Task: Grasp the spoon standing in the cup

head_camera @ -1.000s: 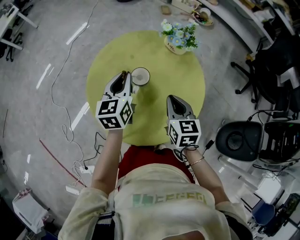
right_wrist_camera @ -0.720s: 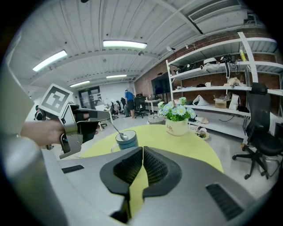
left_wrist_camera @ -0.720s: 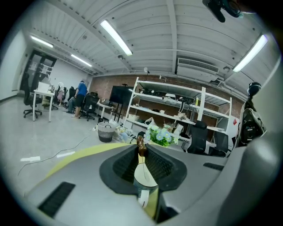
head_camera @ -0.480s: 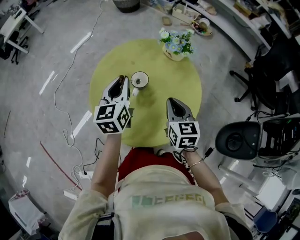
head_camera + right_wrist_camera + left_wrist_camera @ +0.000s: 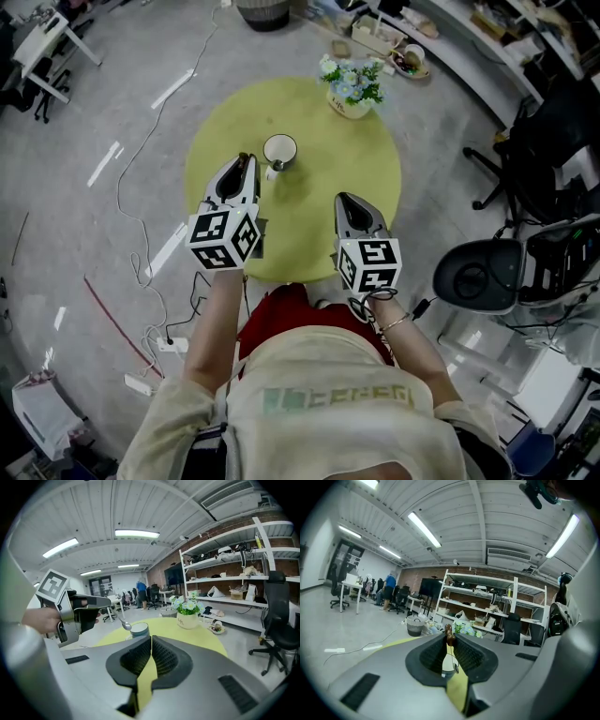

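The left tool (image 5: 247, 161) sits left of centre in the head view, over the round yellow-green surface (image 5: 361, 159), with its tips pointing toward the top of the frame. Its jaws are clamped on the spoon (image 5: 125, 625). In the left gripper view a brown handle end sticks up between the closed pads. In the right gripper view the thin metal handle slants down and to the right from those jaws, toward the middle of that frame.

The spoon's bowl hangs at the left edge of the rim of the cup (image 5: 279, 150). Whether it touches the rim cannot be told. The cup is white and stands upright on the surface, just to the upper right of the left tool's tips in the head view.

The right tool (image 5: 348, 200) is right of centre in the head view, near the lower edge of the surface and well apart from the cup. Its jaws are pressed together with nothing between them, and only a sliver of the yellow-green top shows through the gap lower down.

A pot of blue and white flowers (image 5: 352, 89) stands at the far rim of the surface, near the top of the head view. A black office chair (image 5: 473, 277) is on the floor at the right edge, and a pale cable (image 5: 141, 122) trails across the floor in the upper left.
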{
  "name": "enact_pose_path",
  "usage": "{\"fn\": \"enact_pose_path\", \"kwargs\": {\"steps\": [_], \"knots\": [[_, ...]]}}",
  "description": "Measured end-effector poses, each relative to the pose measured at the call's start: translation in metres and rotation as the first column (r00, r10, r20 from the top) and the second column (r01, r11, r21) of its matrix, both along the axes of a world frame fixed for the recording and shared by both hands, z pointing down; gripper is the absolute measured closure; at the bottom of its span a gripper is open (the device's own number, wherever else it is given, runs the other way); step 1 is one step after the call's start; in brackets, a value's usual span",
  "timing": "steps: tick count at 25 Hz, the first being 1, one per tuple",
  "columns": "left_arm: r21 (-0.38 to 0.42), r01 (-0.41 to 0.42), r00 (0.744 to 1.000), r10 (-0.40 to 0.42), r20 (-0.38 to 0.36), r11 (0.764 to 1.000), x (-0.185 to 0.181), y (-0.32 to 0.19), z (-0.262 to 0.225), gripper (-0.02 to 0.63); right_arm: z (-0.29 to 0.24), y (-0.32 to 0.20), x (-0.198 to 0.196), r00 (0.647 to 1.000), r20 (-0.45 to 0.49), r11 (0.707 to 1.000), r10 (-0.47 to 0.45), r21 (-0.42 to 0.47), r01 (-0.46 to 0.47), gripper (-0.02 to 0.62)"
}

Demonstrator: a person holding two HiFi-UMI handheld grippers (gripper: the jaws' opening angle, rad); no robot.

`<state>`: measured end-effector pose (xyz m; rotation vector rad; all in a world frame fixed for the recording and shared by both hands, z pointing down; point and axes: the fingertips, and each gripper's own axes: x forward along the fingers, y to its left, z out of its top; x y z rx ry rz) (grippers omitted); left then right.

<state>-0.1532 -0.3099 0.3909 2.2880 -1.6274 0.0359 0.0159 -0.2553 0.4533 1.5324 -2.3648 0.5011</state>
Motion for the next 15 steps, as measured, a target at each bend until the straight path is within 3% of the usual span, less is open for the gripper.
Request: {"fn": "enact_pose_path", "kwargs": {"steps": [15], "knots": [[-0.034, 0.030, 0.999, -0.029, 0.016, 0.999, 0.013, 0.068, 0.009, 0.549, -0.002, 0.050, 0.019, 1.000, 0.020, 1.000, -0.011, 0.008, 0.011, 0.558]]}}
